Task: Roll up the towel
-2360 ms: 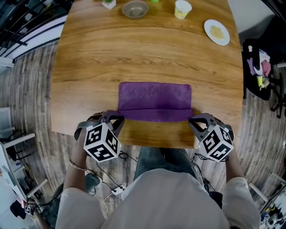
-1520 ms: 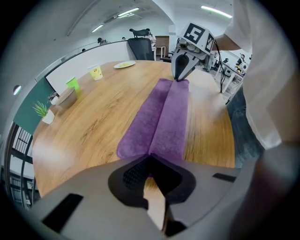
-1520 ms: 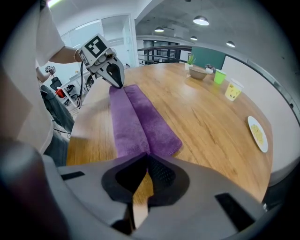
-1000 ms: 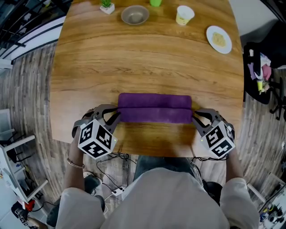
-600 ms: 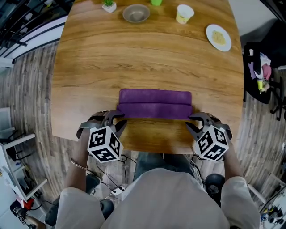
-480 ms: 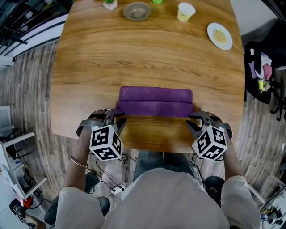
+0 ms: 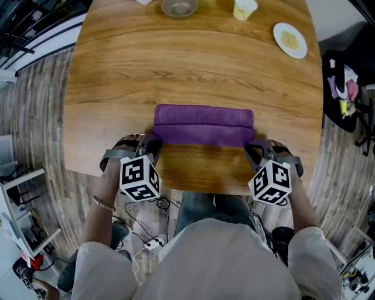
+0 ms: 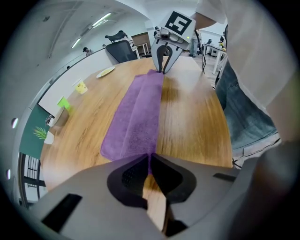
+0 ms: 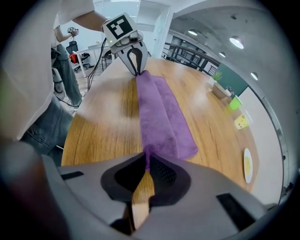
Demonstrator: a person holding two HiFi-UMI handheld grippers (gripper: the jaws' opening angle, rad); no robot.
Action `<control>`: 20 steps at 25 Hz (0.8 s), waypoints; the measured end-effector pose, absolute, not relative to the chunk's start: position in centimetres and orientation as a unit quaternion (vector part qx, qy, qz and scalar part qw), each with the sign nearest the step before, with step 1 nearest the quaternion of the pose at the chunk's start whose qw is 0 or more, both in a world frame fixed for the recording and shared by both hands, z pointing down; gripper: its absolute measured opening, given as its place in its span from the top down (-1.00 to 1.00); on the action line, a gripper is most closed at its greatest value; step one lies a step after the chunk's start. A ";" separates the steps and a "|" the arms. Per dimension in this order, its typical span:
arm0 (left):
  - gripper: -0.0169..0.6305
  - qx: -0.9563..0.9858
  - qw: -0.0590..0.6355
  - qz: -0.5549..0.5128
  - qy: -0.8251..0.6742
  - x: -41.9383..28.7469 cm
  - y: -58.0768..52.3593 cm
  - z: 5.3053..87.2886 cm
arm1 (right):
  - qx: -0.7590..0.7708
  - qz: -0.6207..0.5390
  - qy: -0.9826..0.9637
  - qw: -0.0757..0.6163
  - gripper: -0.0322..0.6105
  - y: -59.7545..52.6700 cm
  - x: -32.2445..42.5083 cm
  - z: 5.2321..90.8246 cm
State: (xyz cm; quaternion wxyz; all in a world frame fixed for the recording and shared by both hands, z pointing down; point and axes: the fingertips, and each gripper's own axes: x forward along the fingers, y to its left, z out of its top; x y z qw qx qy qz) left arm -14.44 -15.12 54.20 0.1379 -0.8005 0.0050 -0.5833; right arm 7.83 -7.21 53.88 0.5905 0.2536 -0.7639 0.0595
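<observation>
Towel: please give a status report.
Left gripper and right gripper just closed, each pinching a near towel corner. Towel partly rolled. Bowl, cup, plate far across table.

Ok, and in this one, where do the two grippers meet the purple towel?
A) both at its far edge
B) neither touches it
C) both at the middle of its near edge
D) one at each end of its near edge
D: the left gripper and the right gripper each pinch one end of the near fold of the towel, their jaws having just closed on the purple cloth.
</observation>
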 end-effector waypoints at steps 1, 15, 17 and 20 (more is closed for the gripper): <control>0.87 -0.801 0.136 -0.584 0.007 -14.5 -15.1 54.2 | 0.256 0.062 -0.764 0.589 0.81 -7.1 7.8 53.8; 0.90 -0.817 0.051 -0.574 -0.005 -15.5 -11.2 51.2 | 0.261 0.155 -0.790 0.533 0.86 -3.6 7.0 50.2; 0.90 -0.817 0.047 -0.575 0.000 -15.4 -11.9 50.9 | 0.273 0.158 -0.791 0.524 0.86 -4.3 7.3 49.4; 0.90 -0.816 0.040 -0.577 0.011 -14.9 -13.4 50.5 | 0.288 0.168 -0.789 0.516 0.86 -5.6 7.9 49.0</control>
